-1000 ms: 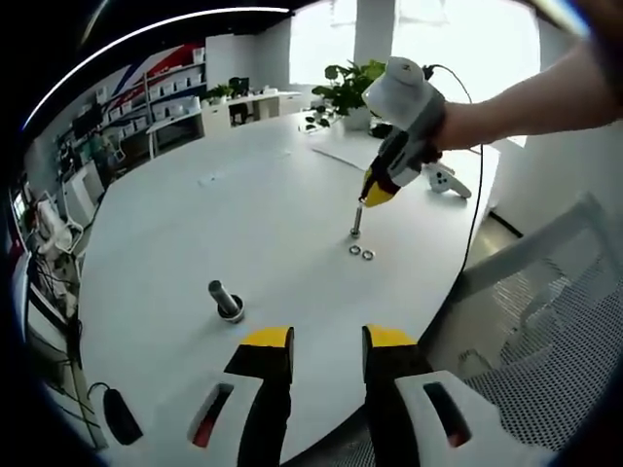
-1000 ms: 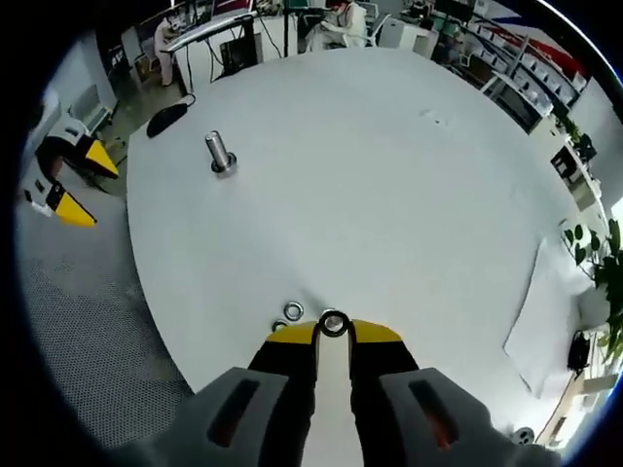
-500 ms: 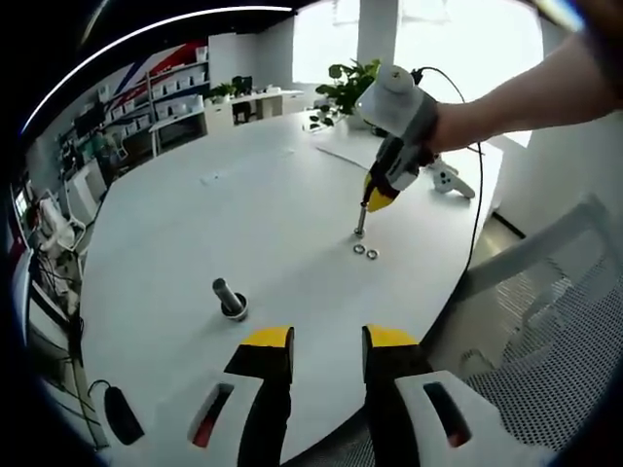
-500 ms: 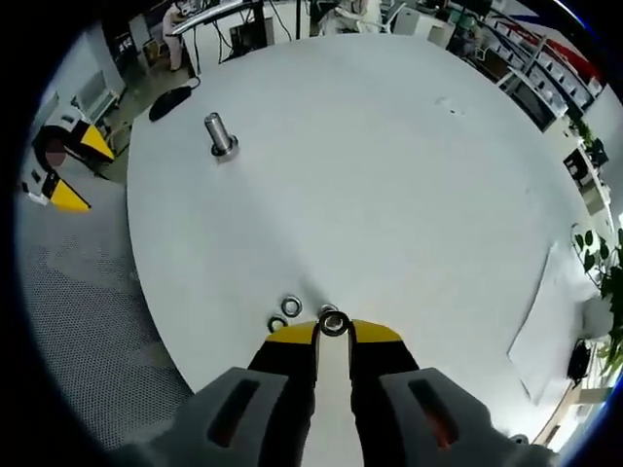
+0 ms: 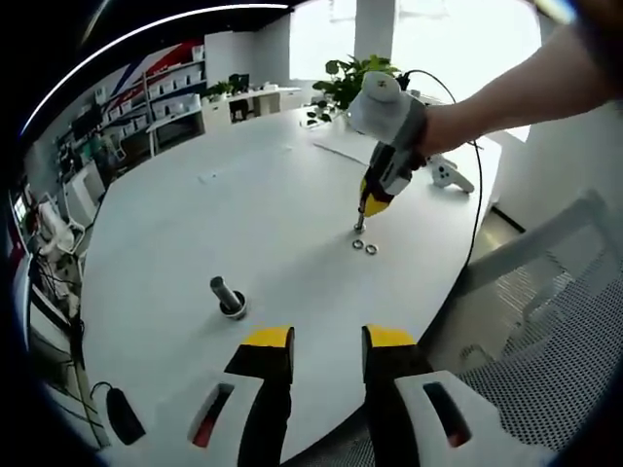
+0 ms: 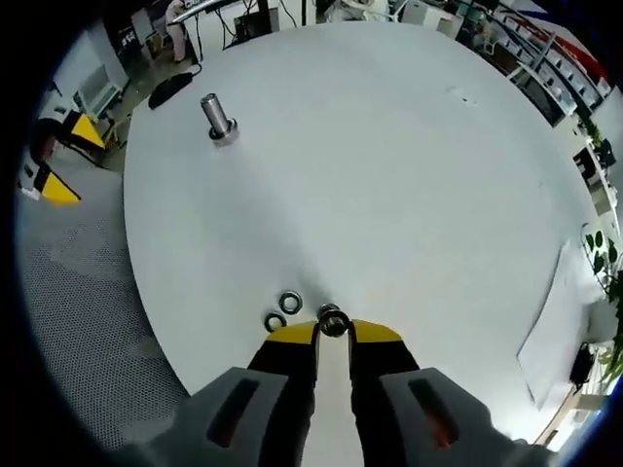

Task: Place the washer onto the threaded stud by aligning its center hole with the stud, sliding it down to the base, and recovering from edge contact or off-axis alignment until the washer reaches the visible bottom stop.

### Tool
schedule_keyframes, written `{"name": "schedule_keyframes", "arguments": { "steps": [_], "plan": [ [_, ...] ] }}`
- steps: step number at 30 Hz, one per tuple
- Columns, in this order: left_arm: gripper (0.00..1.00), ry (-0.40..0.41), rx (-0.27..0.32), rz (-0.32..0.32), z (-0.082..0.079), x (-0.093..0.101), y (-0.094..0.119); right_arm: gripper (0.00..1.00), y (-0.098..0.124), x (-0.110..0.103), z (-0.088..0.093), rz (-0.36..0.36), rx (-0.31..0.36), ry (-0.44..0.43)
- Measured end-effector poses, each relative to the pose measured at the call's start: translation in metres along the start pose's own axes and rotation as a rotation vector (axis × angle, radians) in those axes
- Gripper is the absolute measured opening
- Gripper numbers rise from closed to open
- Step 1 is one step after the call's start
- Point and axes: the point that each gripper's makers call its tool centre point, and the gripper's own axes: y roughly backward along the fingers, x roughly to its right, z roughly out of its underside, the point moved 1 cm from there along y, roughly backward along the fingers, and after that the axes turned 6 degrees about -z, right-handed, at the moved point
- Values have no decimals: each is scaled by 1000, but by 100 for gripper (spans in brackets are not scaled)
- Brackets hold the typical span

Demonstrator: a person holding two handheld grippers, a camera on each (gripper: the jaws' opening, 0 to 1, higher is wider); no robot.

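White round table (image 6: 409,185) carries one upright grey threaded metal stud (image 6: 216,119) at eleven o'clock in my right gripper view. My right gripper (image 6: 332,333) is clenched on one small silver washer (image 6: 332,320); two loose metal washers (image 6: 283,310) lie beside its tips. My left gripper (image 5: 327,339) hangs released, holding nothing.

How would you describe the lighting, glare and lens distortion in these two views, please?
Left gripper view: the windows behind the plant are blown out white, and the table edge bows strongly under the fisheye. Right gripper view: light is even and soft, the tabletop shows only faint shadow near the two loose washers, and the stud stays fairly sharp.
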Motion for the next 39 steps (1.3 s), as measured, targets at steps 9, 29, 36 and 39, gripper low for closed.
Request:
{"name": "schedule_keyframes", "arguments": {
  "steps": [9, 29, 36, 39],
  "plan": [
    [26, 11, 1, -9, 0, -3, 0, 14, -10, 1, 0, 1, -21, -4],
    [26, 19, -2, -16, 1, -6, 0, 15, -28, 0, 6, -6, -41, -49],
    [26, 14, -4, -17, 1, -5, 1, 21, -27, 2, 4, 11, -29, -53],
    [25, 16, -2, -18, 1, -6, 0, 22, -23, 0, 7, 11, -24, -62]
  ]
}}
